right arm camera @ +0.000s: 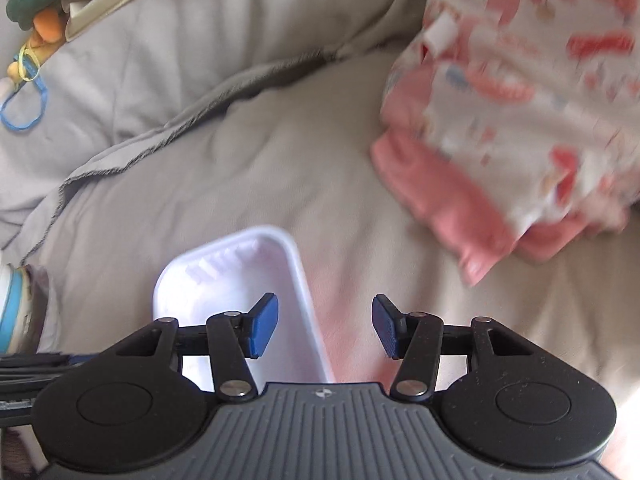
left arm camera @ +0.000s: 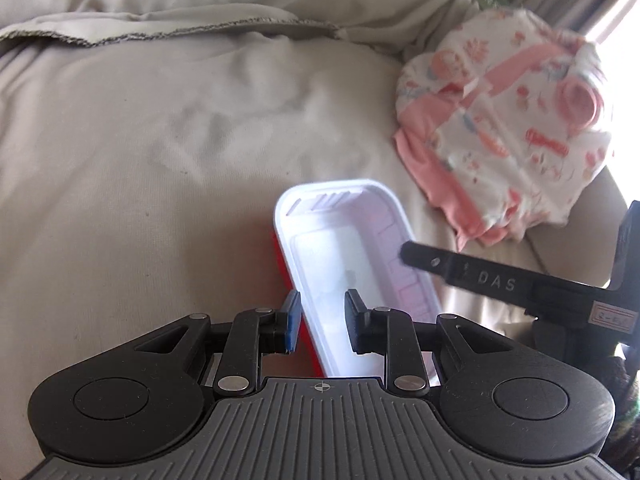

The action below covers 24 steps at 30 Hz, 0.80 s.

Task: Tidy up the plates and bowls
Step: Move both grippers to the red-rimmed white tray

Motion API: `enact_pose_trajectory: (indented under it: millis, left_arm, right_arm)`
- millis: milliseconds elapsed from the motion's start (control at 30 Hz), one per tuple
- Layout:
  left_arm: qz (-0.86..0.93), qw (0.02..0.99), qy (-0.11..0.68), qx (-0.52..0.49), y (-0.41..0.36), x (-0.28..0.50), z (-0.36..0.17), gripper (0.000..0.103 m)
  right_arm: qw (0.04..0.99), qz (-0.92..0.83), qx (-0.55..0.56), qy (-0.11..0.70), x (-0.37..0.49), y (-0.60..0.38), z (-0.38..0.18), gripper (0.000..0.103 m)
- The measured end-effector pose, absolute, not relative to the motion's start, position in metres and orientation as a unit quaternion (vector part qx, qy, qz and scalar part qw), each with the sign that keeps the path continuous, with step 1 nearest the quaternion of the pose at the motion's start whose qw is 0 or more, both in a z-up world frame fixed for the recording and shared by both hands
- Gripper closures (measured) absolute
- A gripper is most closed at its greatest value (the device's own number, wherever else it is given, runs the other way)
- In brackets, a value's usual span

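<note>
- At the bottom of the left wrist view, our left gripper [left arm camera: 320,320] has its jaws narrowly parted, straddling the near wall of a white plastic tray [left arm camera: 352,240] with a red outside; whether the pads press on it we cannot tell.
- Our right gripper [right arm camera: 325,326] stands open and empty, one pad above the tray's rim.
- The tray rests on wrinkled beige fabric [left arm camera: 160,140].
- Farther off, upper right, lies a folded pink patterned cloth [left arm camera: 508,136].

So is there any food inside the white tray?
No, the white tray looks empty inside; only its bare ribbed walls and bottom show in the left wrist view.
</note>
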<state>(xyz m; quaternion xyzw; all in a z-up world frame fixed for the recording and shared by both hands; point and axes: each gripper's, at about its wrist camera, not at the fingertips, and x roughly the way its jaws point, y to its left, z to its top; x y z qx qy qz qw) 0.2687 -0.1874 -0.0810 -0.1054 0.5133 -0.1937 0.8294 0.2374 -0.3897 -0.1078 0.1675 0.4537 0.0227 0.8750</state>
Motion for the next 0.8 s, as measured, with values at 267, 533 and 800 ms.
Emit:
enact_pose_trajectory:
  millis: [267, 533, 800]
  left_arm:
    - [-0.142, 0.849, 0.502, -0.089, -0.15, 0.261, -0.079, 0.076]
    - [-0.08, 0.856, 0.496, -0.122, -0.079, 0.246, -0.078, 0.076]
    - [-0.092, 0.843, 0.508, -0.149, -0.064, 0.243, -0.09, 0.076]
  right_arm:
    - [0.849, 0.106, 0.212, 0.472, 0.24, -0.348, -0.114, 0.049]
    - [0.847, 0.168, 0.182, 0.47, 0.249, -0.276, -0.103, 0.049]
    - [0.847, 0.163, 0.154, 0.482, 0.245, -0.253, -0.109, 0.049]
